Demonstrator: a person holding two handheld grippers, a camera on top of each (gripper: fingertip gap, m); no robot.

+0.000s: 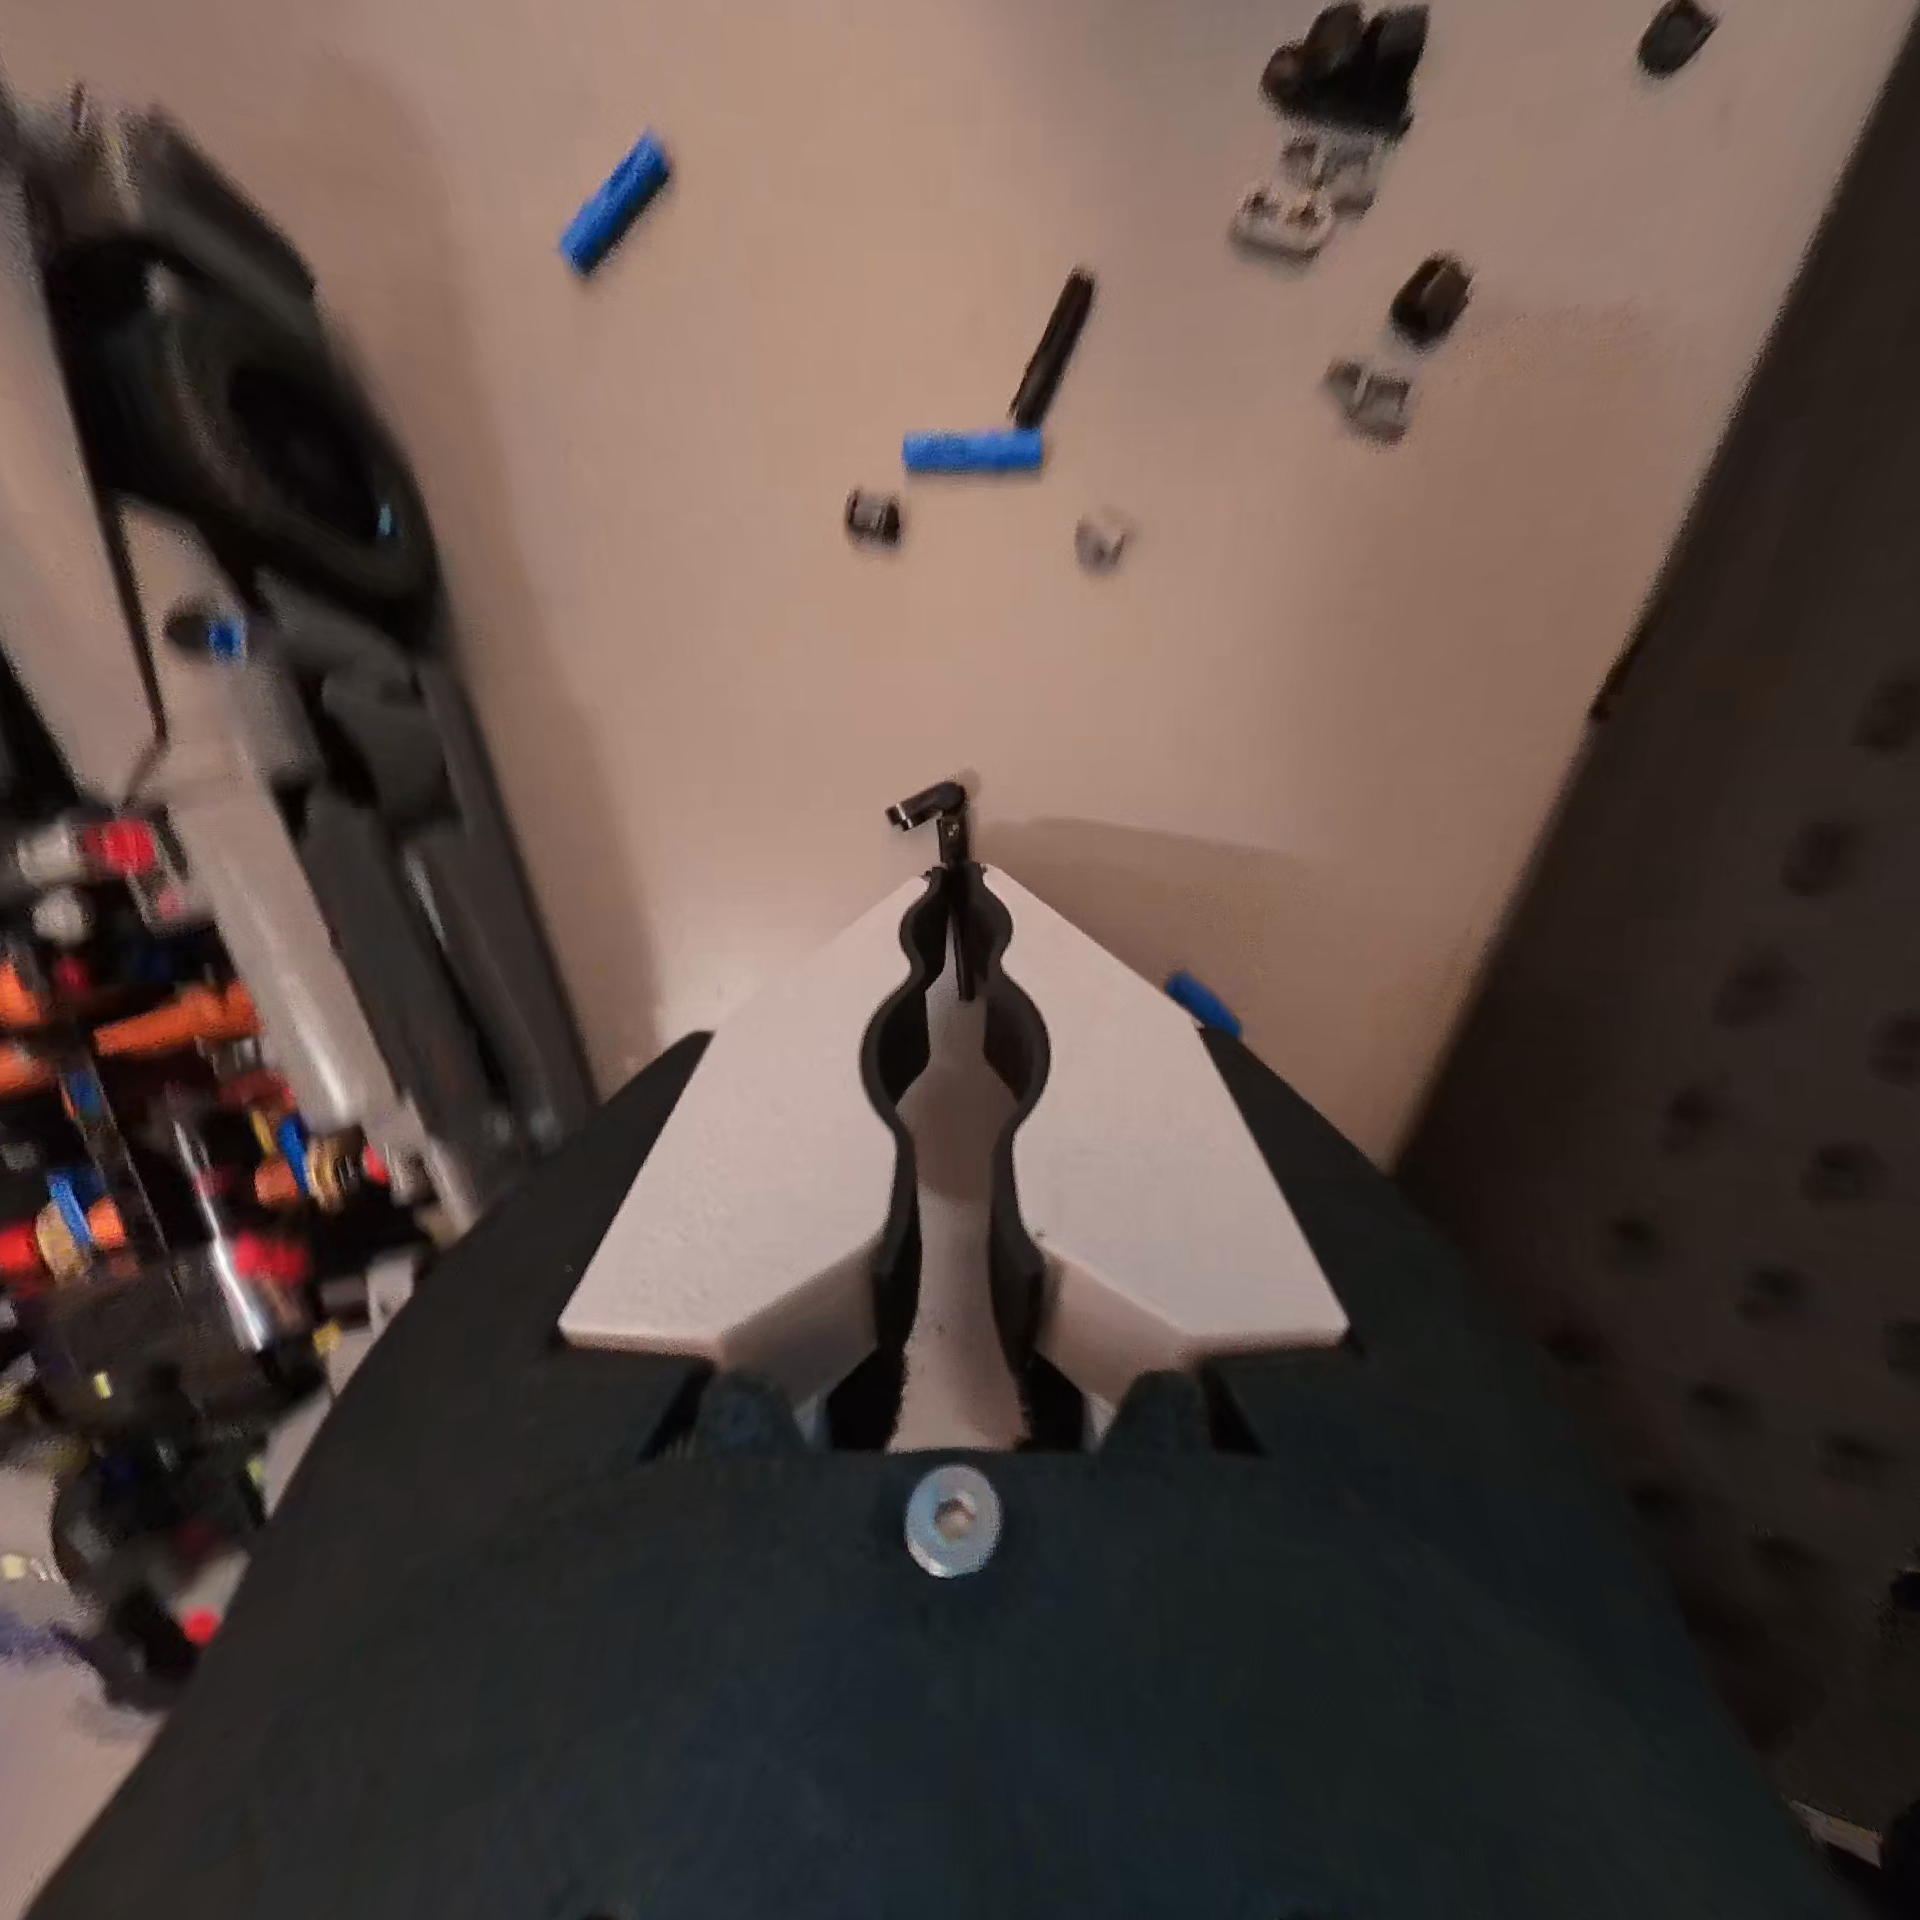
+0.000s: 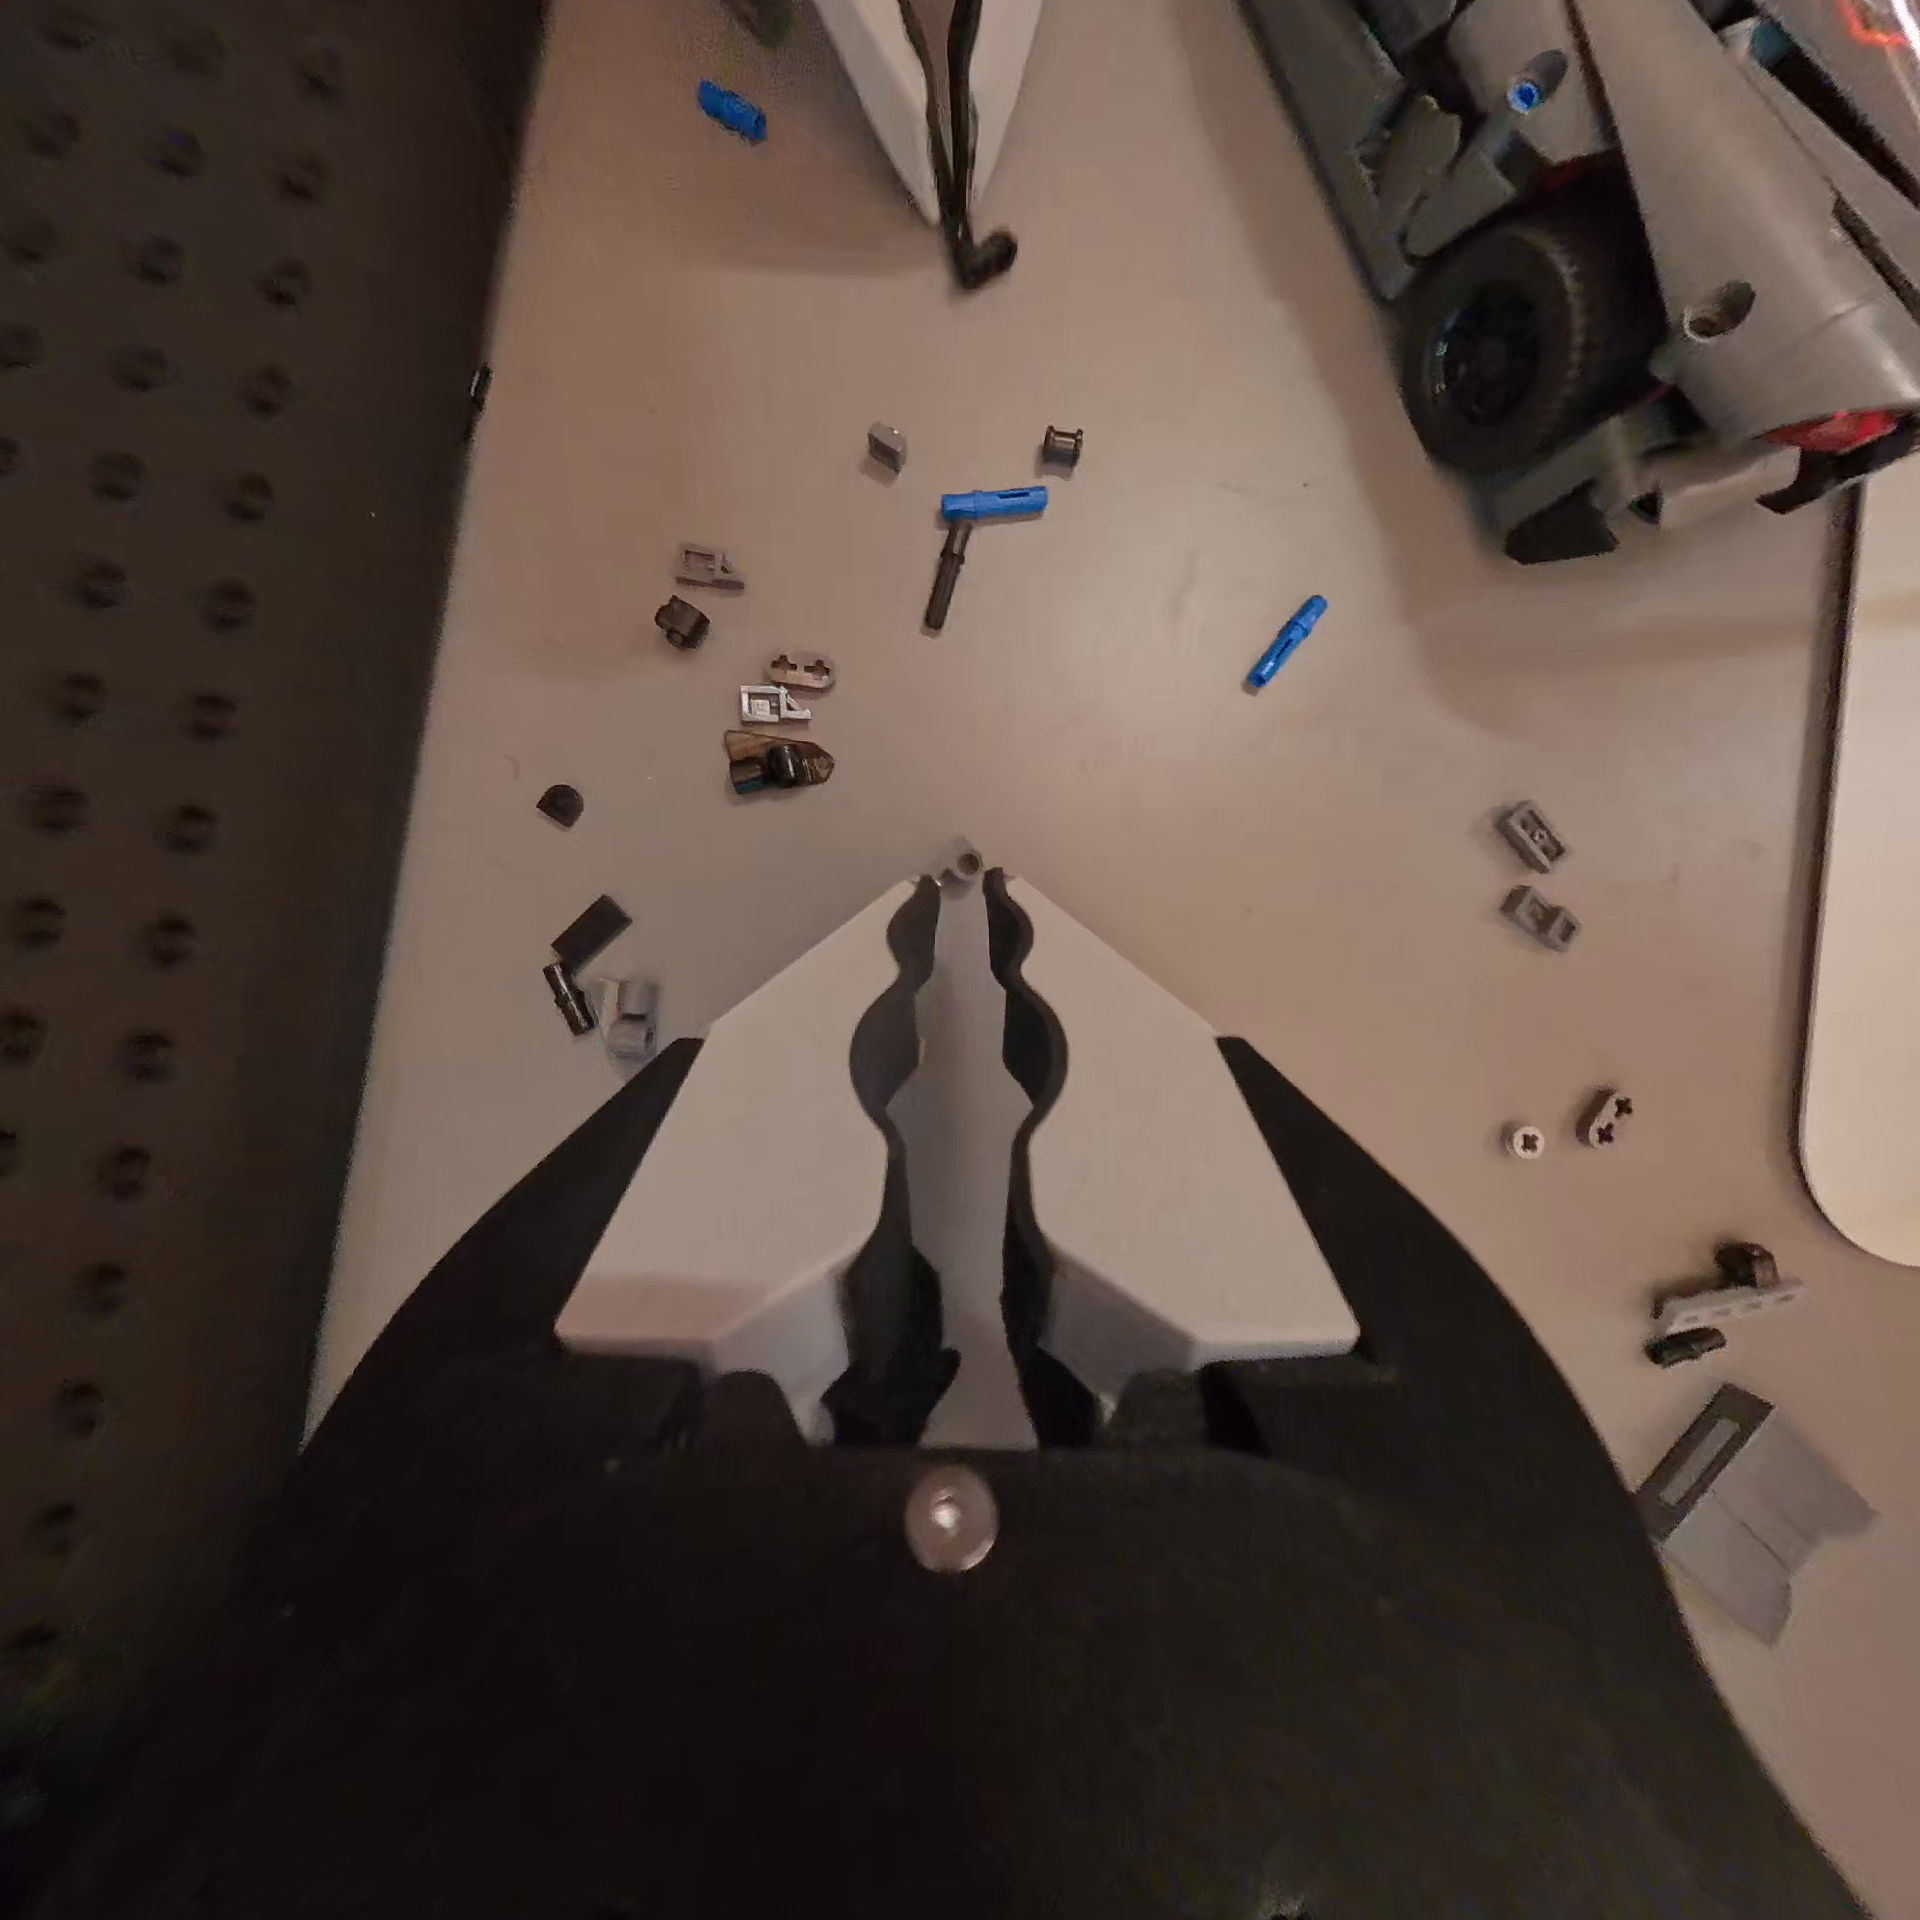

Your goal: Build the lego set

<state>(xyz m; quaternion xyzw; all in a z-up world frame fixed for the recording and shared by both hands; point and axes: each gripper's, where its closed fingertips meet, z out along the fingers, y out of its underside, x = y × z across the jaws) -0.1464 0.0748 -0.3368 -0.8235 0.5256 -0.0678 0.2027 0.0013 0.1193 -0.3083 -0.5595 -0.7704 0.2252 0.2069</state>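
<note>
A pale table [image 2: 1195, 748] fills both views, with a dark studded board [image 2: 156, 727] along its left edge in the right wrist view. The biggest thing on it is the grey lego car [image 2: 1621, 270], part-built, with a black wheel and a red tail end, at the far right of that view; in the left wrist view it shows blurred down the left side [image 1: 260, 727]. The left gripper [image 1: 951, 878] is pinched shut on a thin black L-shaped piece [image 1: 935, 810], whose bent head sticks out past the fingertips, above the table. The same gripper shows at the far edge of the right wrist view [image 2: 961, 223], pointing toward the camera with the black piece at its tip. The right gripper [image 2: 961, 883] is narrowed around a small grey connector [image 2: 961, 862] held right at its fingertips. Loose parts lie scattered between the two grippers: a blue pin [image 2: 992, 504] touching a black axle pin [image 2: 943, 582] in an L shape, a second blue pin [image 2: 1286, 642] to the right of them, a short blue pin [image 2: 732, 109] far left, a cluster of small grey and black pieces [image 2: 779, 717] left of centre, and two grey plates [image 2: 1536, 873] on the right. Near the right edge lies a strip of grey tape [image 2: 1756, 1507].
</note>
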